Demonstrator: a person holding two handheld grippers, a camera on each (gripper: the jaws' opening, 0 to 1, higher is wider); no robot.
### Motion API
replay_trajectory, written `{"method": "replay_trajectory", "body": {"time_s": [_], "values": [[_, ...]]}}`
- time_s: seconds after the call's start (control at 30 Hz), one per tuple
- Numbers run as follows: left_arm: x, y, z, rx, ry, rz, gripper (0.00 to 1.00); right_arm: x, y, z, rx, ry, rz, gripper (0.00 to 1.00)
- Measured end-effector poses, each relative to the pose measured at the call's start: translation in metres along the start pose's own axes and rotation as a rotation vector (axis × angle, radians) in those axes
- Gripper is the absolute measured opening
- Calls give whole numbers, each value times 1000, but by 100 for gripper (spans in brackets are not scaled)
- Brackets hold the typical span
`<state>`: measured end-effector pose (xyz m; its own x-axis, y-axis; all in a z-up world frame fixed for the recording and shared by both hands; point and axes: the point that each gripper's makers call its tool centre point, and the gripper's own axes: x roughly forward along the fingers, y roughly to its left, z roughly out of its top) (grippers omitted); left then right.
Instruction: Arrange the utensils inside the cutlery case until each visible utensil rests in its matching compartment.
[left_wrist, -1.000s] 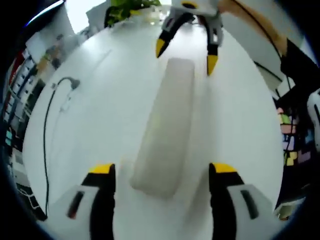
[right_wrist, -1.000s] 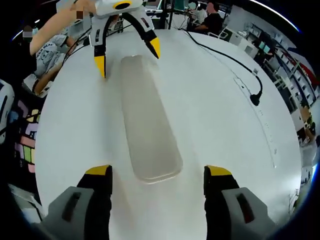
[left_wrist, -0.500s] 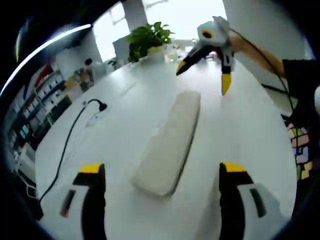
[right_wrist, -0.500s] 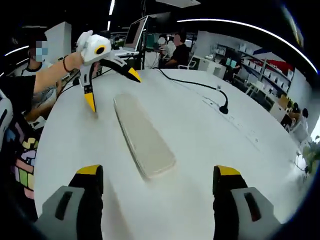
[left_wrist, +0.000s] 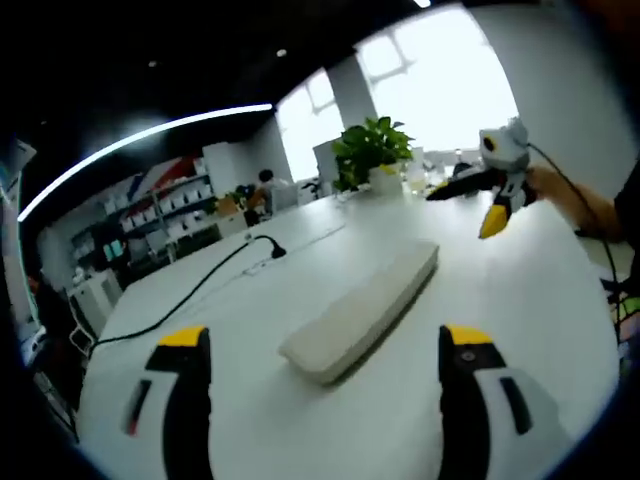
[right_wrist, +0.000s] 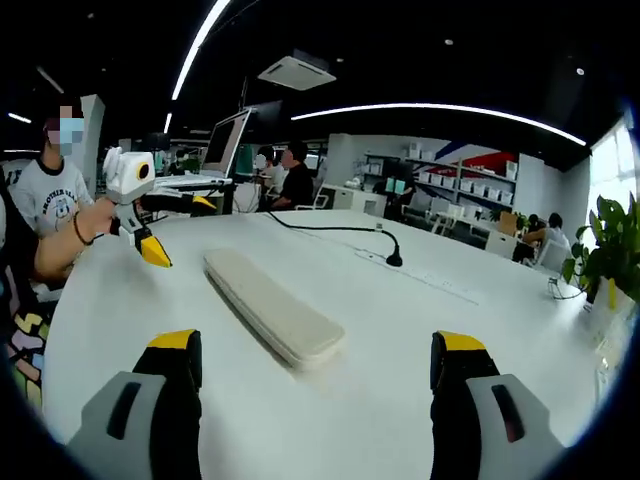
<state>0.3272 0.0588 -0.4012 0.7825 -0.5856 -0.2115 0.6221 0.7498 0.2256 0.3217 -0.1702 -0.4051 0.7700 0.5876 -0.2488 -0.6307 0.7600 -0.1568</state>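
One long cutlery case (left_wrist: 362, 311) lies shut on my big white worktop (left_wrist: 300, 420), ahead of both my claws and between them. My left claw (left_wrist: 318, 345) is spread wide. My right claw (right_wrist: 316, 350) is spread wide too. Past my left claw I see a green plant (left_wrist: 368, 150) by bright windows. Past my right claw I see a black cable (right_wrist: 335, 231), a monitor (right_wrist: 226, 143) and people sitting.

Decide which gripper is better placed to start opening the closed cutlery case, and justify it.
Neither clearly. The cutlery case lies lengthwise between left gripper and right gripper, jaws open, one end facing each, nothing in the way.
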Motion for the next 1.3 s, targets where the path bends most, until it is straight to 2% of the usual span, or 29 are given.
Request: {"method": "replay_trajectory", "body": {"time_s": [0.1,0.27,0.37,0.47,0.57,0.63,0.7,0.83,0.9,0.97,1.13,1.3], "values": [[-6,-5,2,-30,-39,27,100,-7,3,5,-7,-38,-46,98],[-14,-9,-3,-124,-71,82,97,-16,13,6,59,-88,-75,95],[-23,-1,-5,-181,-108,151,95,-23,15,3,66,-110,-110,92],[-36,7,-9,-214,-132,216,94,-36,11,3,82,-162,-170,91],[-45,15,-11,-269,-127,250,94,-46,6,0,95,-147,-211,91],[-51,17,-3,-266,-149,258,93,-56,-1,3,52,-131,-254,91],[-57,19,2,-258,-156,277,91,-68,-10,8,53,-133,-317,90],[-74,24,8,-232,-149,323,90,-88,-15,18,136,-189,-375,89],[-85,31,11,-246,-155,352,90,-96,-14,24,138,-205,-376,89],[-99,42,18,-270,-186,391,90,-107,-16,30,141,-221,-414,89],[-123,60,30,-280,-220,462,94,-127,-24,35,142,-204,-482,89],[-134,63,38,-283,-233,490,98,-141,-28,28,114,-175,-520,89]]}}
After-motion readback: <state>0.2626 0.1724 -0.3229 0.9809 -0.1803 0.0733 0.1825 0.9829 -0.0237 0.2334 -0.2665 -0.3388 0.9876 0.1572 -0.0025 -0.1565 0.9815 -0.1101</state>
